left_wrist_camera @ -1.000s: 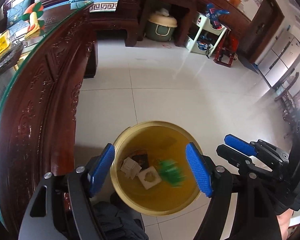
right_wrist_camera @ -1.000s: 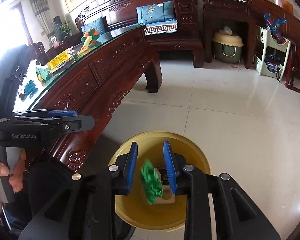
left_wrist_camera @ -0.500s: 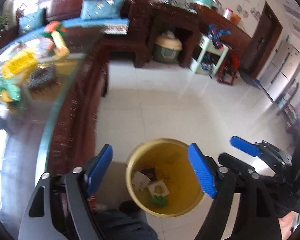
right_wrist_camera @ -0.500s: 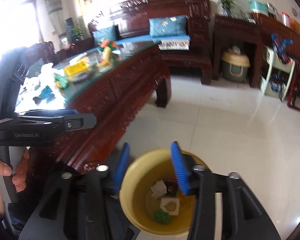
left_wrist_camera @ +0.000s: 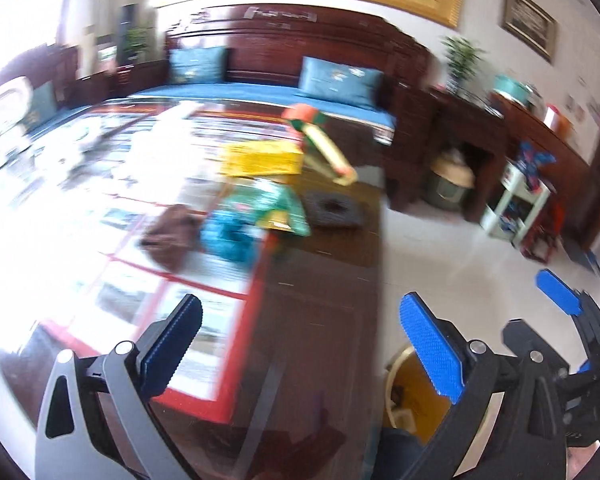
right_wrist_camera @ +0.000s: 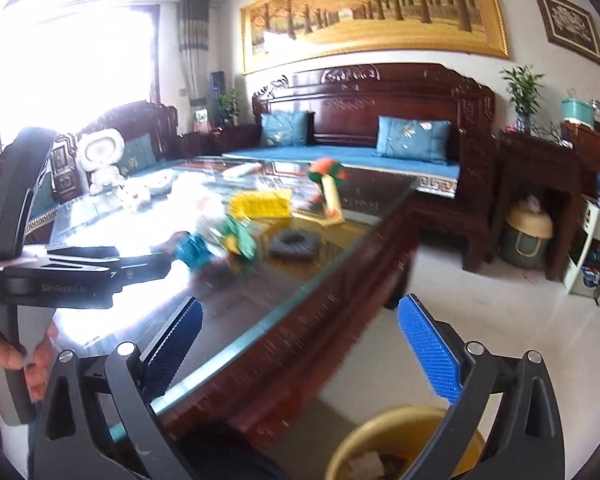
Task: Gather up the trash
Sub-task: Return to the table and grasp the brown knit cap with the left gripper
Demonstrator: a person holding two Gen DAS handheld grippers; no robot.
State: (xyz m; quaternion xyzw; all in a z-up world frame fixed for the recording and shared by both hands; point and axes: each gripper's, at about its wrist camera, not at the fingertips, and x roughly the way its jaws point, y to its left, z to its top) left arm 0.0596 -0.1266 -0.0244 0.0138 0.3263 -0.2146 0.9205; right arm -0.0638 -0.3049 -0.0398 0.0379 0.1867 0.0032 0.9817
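The left gripper (left_wrist_camera: 300, 344) has its blue-padded fingers (left_wrist_camera: 430, 350) spread wide with nothing between them; they have just been opening. The right gripper (right_wrist_camera: 300, 346) also has its blue-padded fingers (right_wrist_camera: 428, 352) spread wide and empty, and they too have just been opening.

Below the right gripper, at the near edge of its view, stands a round yellow plastic bin (right_wrist_camera: 356, 442) on the pale tiled floor (right_wrist_camera: 480, 320), with scraps of paper trash (right_wrist_camera: 364, 462) lying inside it. In the left view the same bin (left_wrist_camera: 414, 380) shows just behind the right-hand finger, close beside the table's edge.

Ahead of both grippers stretches a dark carved wooden coffee table with a glass tabletop (right_wrist_camera: 308, 276). On it, well apart from the fingers, lie a crumpled teal wrapper (right_wrist_camera: 192, 250), a green and yellow foil packet (right_wrist_camera: 238, 238), a dark grey square mat (right_wrist_camera: 294, 244), a flat yellow box (right_wrist_camera: 260, 204) and an orange and green toy (right_wrist_camera: 328, 184). The left view, blurred, also shows a brown crumpled lump (left_wrist_camera: 172, 234) just left of the teal wrapper.

At the left of the right view, a person's hand (right_wrist_camera: 8, 364) grips the left gripper's handle.

Beyond the table stands a dark wooden sofa with blue cushions (right_wrist_camera: 412, 140).
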